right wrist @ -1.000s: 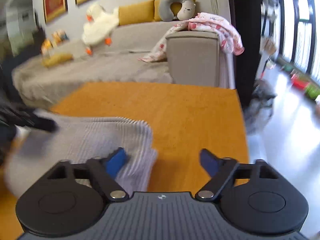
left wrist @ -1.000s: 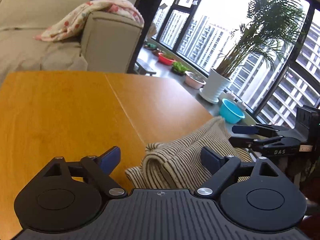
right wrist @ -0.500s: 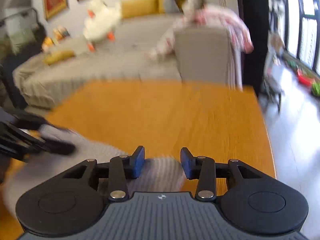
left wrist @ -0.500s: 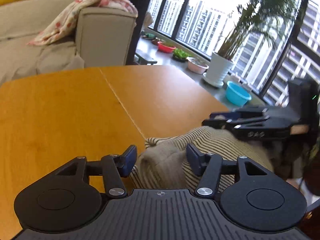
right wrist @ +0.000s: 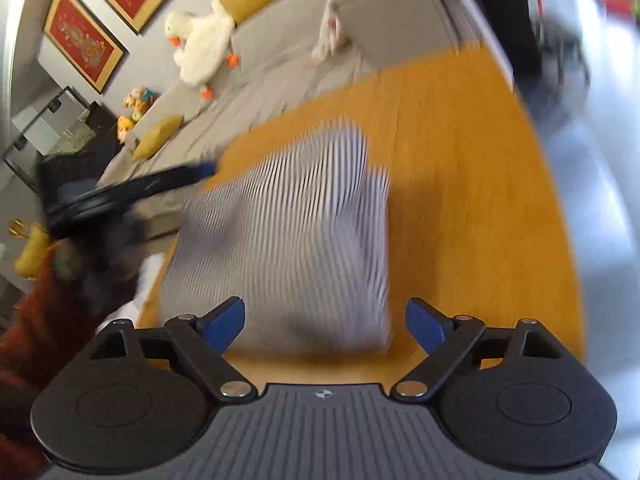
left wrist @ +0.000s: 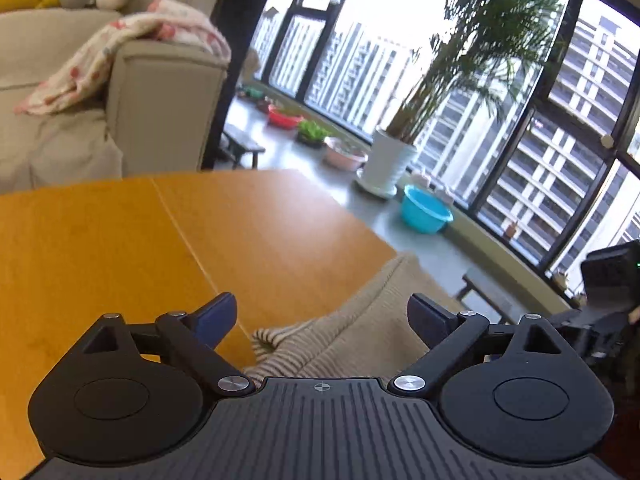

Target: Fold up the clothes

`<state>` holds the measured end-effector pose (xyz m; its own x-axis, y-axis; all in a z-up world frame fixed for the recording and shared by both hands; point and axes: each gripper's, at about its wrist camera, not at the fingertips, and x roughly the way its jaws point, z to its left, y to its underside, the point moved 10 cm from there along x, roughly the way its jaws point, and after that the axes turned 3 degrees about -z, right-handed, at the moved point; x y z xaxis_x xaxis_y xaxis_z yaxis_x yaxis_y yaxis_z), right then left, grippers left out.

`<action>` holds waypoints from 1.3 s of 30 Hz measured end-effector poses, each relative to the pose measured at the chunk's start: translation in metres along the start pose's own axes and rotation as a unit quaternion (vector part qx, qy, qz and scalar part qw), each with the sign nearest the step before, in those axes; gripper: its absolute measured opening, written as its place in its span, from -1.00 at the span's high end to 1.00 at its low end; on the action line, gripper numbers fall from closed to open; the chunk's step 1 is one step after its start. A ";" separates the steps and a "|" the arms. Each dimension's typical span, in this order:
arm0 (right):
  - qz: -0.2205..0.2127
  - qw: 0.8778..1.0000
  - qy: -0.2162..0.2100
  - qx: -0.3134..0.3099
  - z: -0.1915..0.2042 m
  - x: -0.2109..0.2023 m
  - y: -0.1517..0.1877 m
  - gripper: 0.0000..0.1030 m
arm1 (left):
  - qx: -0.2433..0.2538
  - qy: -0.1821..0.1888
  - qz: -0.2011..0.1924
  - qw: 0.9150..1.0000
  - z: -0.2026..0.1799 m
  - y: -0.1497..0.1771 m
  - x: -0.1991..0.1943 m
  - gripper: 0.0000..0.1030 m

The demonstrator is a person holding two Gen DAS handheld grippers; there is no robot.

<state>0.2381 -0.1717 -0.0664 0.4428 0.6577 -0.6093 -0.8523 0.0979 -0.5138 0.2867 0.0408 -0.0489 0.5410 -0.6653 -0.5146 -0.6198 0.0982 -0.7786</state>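
Note:
A striped beige knit garment (left wrist: 360, 332) lies bunched on the orange wooden table (left wrist: 120, 248), at its right edge in the left wrist view. My left gripper (left wrist: 322, 320) hovers over it, jaws opening wide, pads clear of the cloth. In the right wrist view the same garment (right wrist: 288, 232) appears as a blurred folded block on the table (right wrist: 460, 200). My right gripper (right wrist: 324, 324) stands at its near edge, jaws opening, pads apart from the fabric. The left gripper's fingers (right wrist: 168, 180) reach in from the left there.
A grey sofa (left wrist: 152, 92) with a floral blanket (left wrist: 120, 52) stands beyond the table. Potted palm (left wrist: 388, 168), blue basin (left wrist: 424, 214) and other bowls line the window sill. A plush duck (right wrist: 204, 44) lies on the sofa. An orange-sleeved arm (right wrist: 36, 320) is at lower left.
Both grippers narrowed around the garment half a second ago and now stand wide apart. The right view has rolled and tilted down over the folded garment.

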 end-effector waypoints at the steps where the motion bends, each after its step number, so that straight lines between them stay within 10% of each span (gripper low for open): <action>1: 0.014 0.999 -0.018 0.024 0.001 0.003 0.009 -0.68 | -0.003 -0.004 0.011 1.000 0.003 0.006 0.007 -0.86; 5: 0.030 0.994 -0.044 0.093 -0.002 0.029 0.016 0.04 | -0.050 -0.006 0.037 0.998 0.019 0.023 0.019 -0.86; 13: -0.063 0.997 0.042 0.005 -0.006 0.077 -0.064 0.04 | -0.094 -0.021 0.031 0.995 0.027 0.045 -0.017 -0.90; 24: -0.145 0.977 0.155 -0.038 -0.016 0.094 -0.114 -0.54 | -0.111 0.074 0.019 0.991 -0.057 0.068 0.003 -1.00; 29: -0.149 0.979 0.128 -0.056 -0.026 0.065 -0.105 -1.00 | -0.064 0.101 0.030 0.992 -0.076 0.064 -0.005 -1.00; 39: -0.221 0.943 0.065 -0.239 0.052 0.022 -0.052 -0.82 | -0.120 -0.064 -0.078 0.988 0.012 0.006 -0.046 -0.99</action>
<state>0.2781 -0.1238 -0.0215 0.7829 0.5311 -0.3240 -0.3666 -0.0269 -0.9300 0.2648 0.0809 -0.0336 0.6987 -0.5579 -0.4478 -0.6316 -0.1872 -0.7524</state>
